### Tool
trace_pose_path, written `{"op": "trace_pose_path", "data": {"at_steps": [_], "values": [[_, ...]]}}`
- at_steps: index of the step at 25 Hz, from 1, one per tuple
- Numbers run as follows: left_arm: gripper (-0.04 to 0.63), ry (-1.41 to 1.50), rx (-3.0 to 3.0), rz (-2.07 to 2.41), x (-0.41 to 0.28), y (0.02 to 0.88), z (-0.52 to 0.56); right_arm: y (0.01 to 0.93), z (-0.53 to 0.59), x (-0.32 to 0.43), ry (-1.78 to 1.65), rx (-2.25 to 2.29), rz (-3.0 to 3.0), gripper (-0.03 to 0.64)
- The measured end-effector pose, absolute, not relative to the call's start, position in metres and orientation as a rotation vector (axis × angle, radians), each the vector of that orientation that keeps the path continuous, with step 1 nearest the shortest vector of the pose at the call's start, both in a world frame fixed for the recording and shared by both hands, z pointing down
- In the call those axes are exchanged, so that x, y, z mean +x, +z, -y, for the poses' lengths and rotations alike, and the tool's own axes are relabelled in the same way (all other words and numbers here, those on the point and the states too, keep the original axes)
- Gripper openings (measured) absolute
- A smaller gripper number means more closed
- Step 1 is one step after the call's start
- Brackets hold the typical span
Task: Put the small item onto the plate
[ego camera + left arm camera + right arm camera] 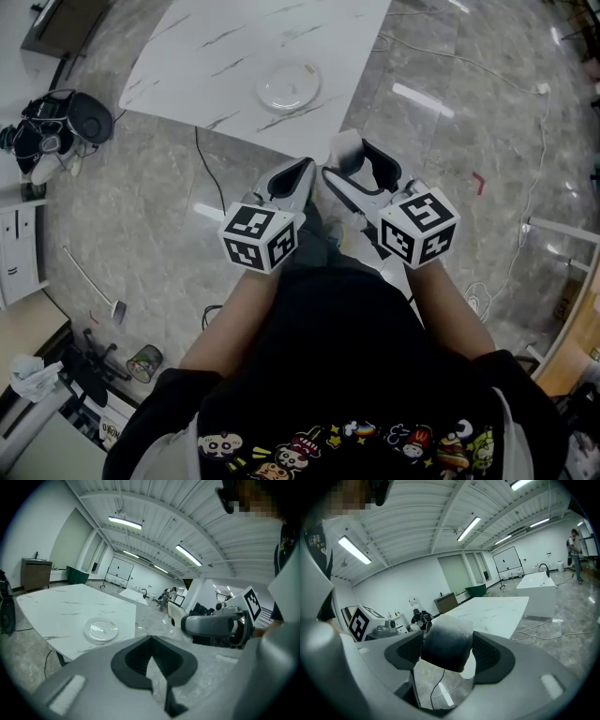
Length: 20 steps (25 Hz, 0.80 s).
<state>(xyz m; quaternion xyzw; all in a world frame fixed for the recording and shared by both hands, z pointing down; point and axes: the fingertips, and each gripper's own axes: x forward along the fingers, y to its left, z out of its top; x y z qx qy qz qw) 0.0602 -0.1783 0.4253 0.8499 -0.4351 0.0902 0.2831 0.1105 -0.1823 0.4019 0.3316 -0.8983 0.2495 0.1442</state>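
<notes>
Right tool (446, 654) clamped on the small pale rounded item (443, 637), held close in for carrying | left tool (151, 660) pinched together, empty, simply spare | round white plate (289, 84) on white marbled surface (206, 56), well ahead; I reckon approach comes next

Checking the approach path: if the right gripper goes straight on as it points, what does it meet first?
Probably the marble table, near its edge: the right gripper, shut on the small item, points toward it. In the head view the plate lies left of that line. Height against the tabletop is unclear.
</notes>
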Motion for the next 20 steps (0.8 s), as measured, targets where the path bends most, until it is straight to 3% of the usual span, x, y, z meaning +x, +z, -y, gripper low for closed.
{"op": "trace_pose_path", "data": {"at_steps": [20], "values": [[0.002,0.278,2.08,1.177,-0.037,0.511,0.29,0.511,0.333,0.018,0.734,0.866,2.353,0.353]]}}
